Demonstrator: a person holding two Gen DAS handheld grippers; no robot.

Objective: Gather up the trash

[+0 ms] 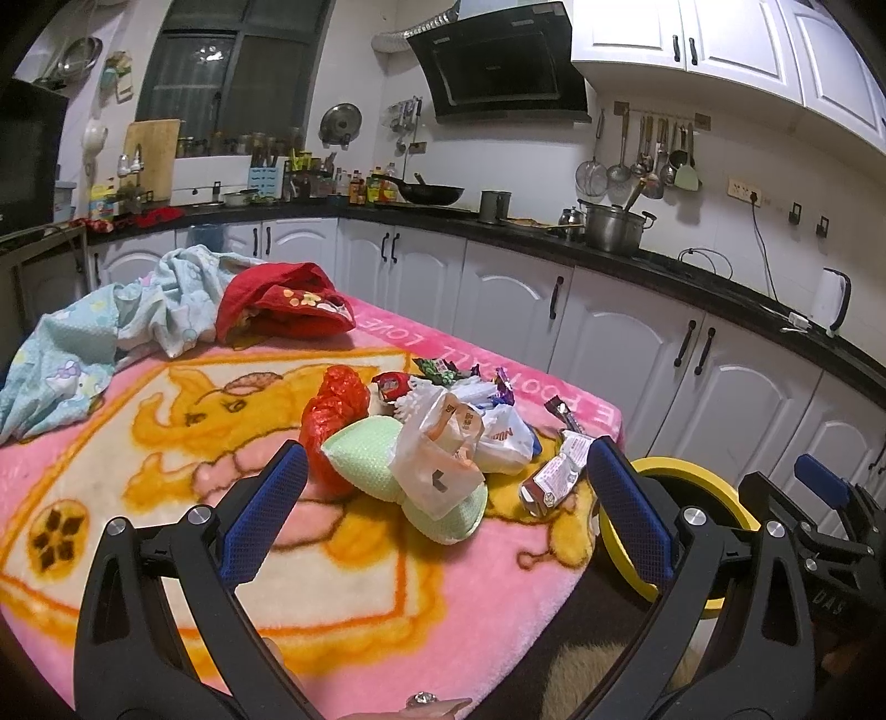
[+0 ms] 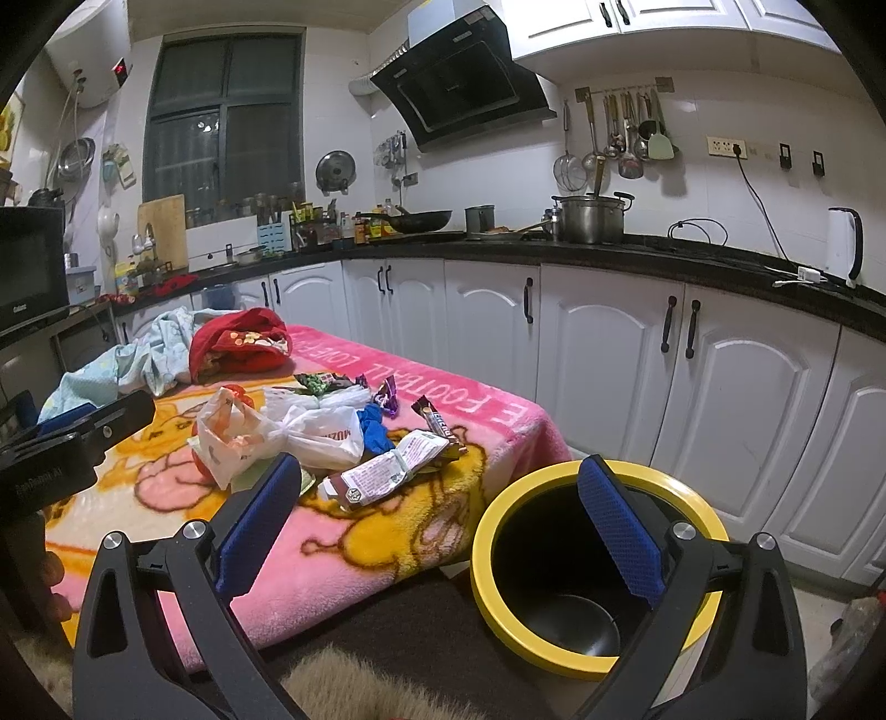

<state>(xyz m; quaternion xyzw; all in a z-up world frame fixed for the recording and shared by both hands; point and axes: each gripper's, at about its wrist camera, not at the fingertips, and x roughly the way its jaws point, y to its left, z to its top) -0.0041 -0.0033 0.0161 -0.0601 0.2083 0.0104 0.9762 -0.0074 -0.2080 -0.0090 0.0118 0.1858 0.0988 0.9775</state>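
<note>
Pink cartoon-printed blanket (image 1: 166,498), red crumpled bag (image 1: 335,421), yellow-rimmed black bin (image 2: 554,482), blue-padded tools.

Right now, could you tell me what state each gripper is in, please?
Left gripper: open, holding nothing, hovering over the trash pile.
Right gripper: open, holding nothing, between the table edge and the yellow-rimmed bin.

**Kitchen surroundings**

I see white tiled walls (image 2: 692,183) and white cabinets (image 2: 603,354) under a black L-shaped counter (image 2: 637,252). A dark window (image 2: 221,122) sits at the far wall, a black range hood (image 2: 465,88) beside it. Utensils hang on a rail (image 2: 620,88). Upper cupboards (image 1: 720,39) are white. Indoor lighting is on.
</note>
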